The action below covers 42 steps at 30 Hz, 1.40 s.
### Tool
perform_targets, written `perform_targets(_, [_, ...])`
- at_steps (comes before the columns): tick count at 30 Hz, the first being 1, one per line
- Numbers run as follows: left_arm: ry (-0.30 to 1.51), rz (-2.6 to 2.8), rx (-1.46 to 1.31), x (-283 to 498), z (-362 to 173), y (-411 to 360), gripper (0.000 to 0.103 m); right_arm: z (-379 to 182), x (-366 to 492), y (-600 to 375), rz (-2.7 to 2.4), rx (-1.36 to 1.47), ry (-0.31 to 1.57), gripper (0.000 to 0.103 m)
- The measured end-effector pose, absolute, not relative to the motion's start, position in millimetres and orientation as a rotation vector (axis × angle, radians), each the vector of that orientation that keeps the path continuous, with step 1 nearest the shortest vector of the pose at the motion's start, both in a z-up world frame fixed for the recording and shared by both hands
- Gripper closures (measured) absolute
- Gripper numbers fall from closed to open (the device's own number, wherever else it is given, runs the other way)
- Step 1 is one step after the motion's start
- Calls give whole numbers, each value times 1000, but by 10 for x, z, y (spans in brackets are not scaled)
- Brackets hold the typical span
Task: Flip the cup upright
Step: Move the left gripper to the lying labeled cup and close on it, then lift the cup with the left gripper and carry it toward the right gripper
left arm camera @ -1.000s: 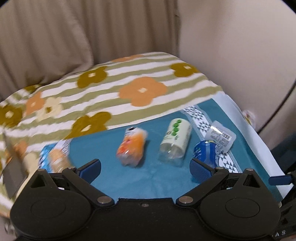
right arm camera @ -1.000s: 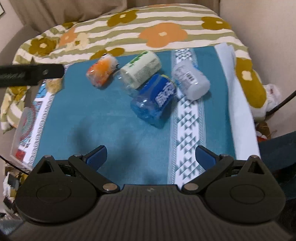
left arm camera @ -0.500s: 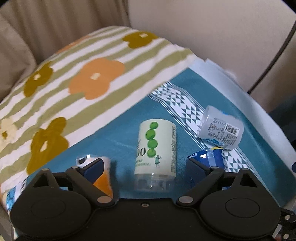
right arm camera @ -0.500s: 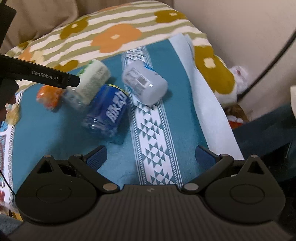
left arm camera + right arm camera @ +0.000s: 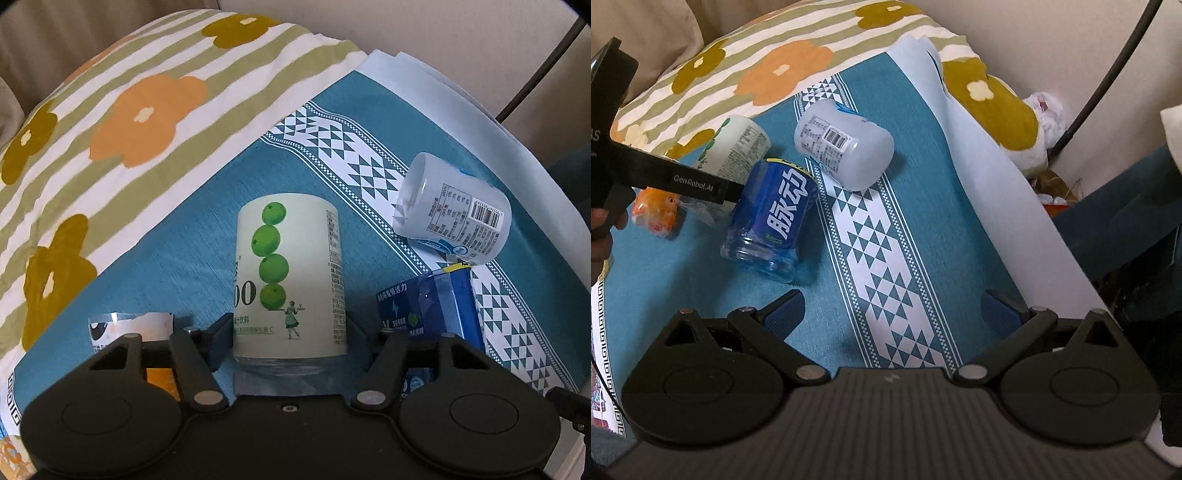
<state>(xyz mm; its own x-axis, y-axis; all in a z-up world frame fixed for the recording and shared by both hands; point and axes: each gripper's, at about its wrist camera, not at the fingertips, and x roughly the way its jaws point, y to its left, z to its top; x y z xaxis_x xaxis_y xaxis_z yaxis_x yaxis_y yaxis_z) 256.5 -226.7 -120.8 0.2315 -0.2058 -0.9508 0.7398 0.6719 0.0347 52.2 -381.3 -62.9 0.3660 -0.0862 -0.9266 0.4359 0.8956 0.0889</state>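
While your left gripper (image 5: 290, 338) closes its fingers against the green cup (image 5: 291, 280), that cup lies on its side on the teal cloth (image 5: 192, 236) between the orange cup (image 5: 129, 332) and blue cup (image 5: 428, 306). Your right gripper (image 5: 894, 314) hangs spread wide, holding nothing.

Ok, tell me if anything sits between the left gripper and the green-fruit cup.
Nothing visible does. The left gripper already has its fingers on either side of the green-fruit cup, which lies on the teal cloth. The blue cup and orange cup flank it outside the fingers.
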Motion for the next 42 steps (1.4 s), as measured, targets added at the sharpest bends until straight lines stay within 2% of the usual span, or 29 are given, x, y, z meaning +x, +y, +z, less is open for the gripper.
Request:
perform_targets(13, [1122,-654,492,2459,-973,-2191,37,-523,524,-3840,-294,328,1121,0])
perform_targets(30, [994,-403,256,1660,-61,-1631,37,-23,422,-3808,-83,117,1046,0])
perform_targets(36, [1011,-279,152,1287,-77,-1367,37,-69,416,-3676,57,30,1055,0])
perform_targets(42, [1082,-182,73,1006,-332,-1196,37,-212,411,-3539,152,-42,1076,0])
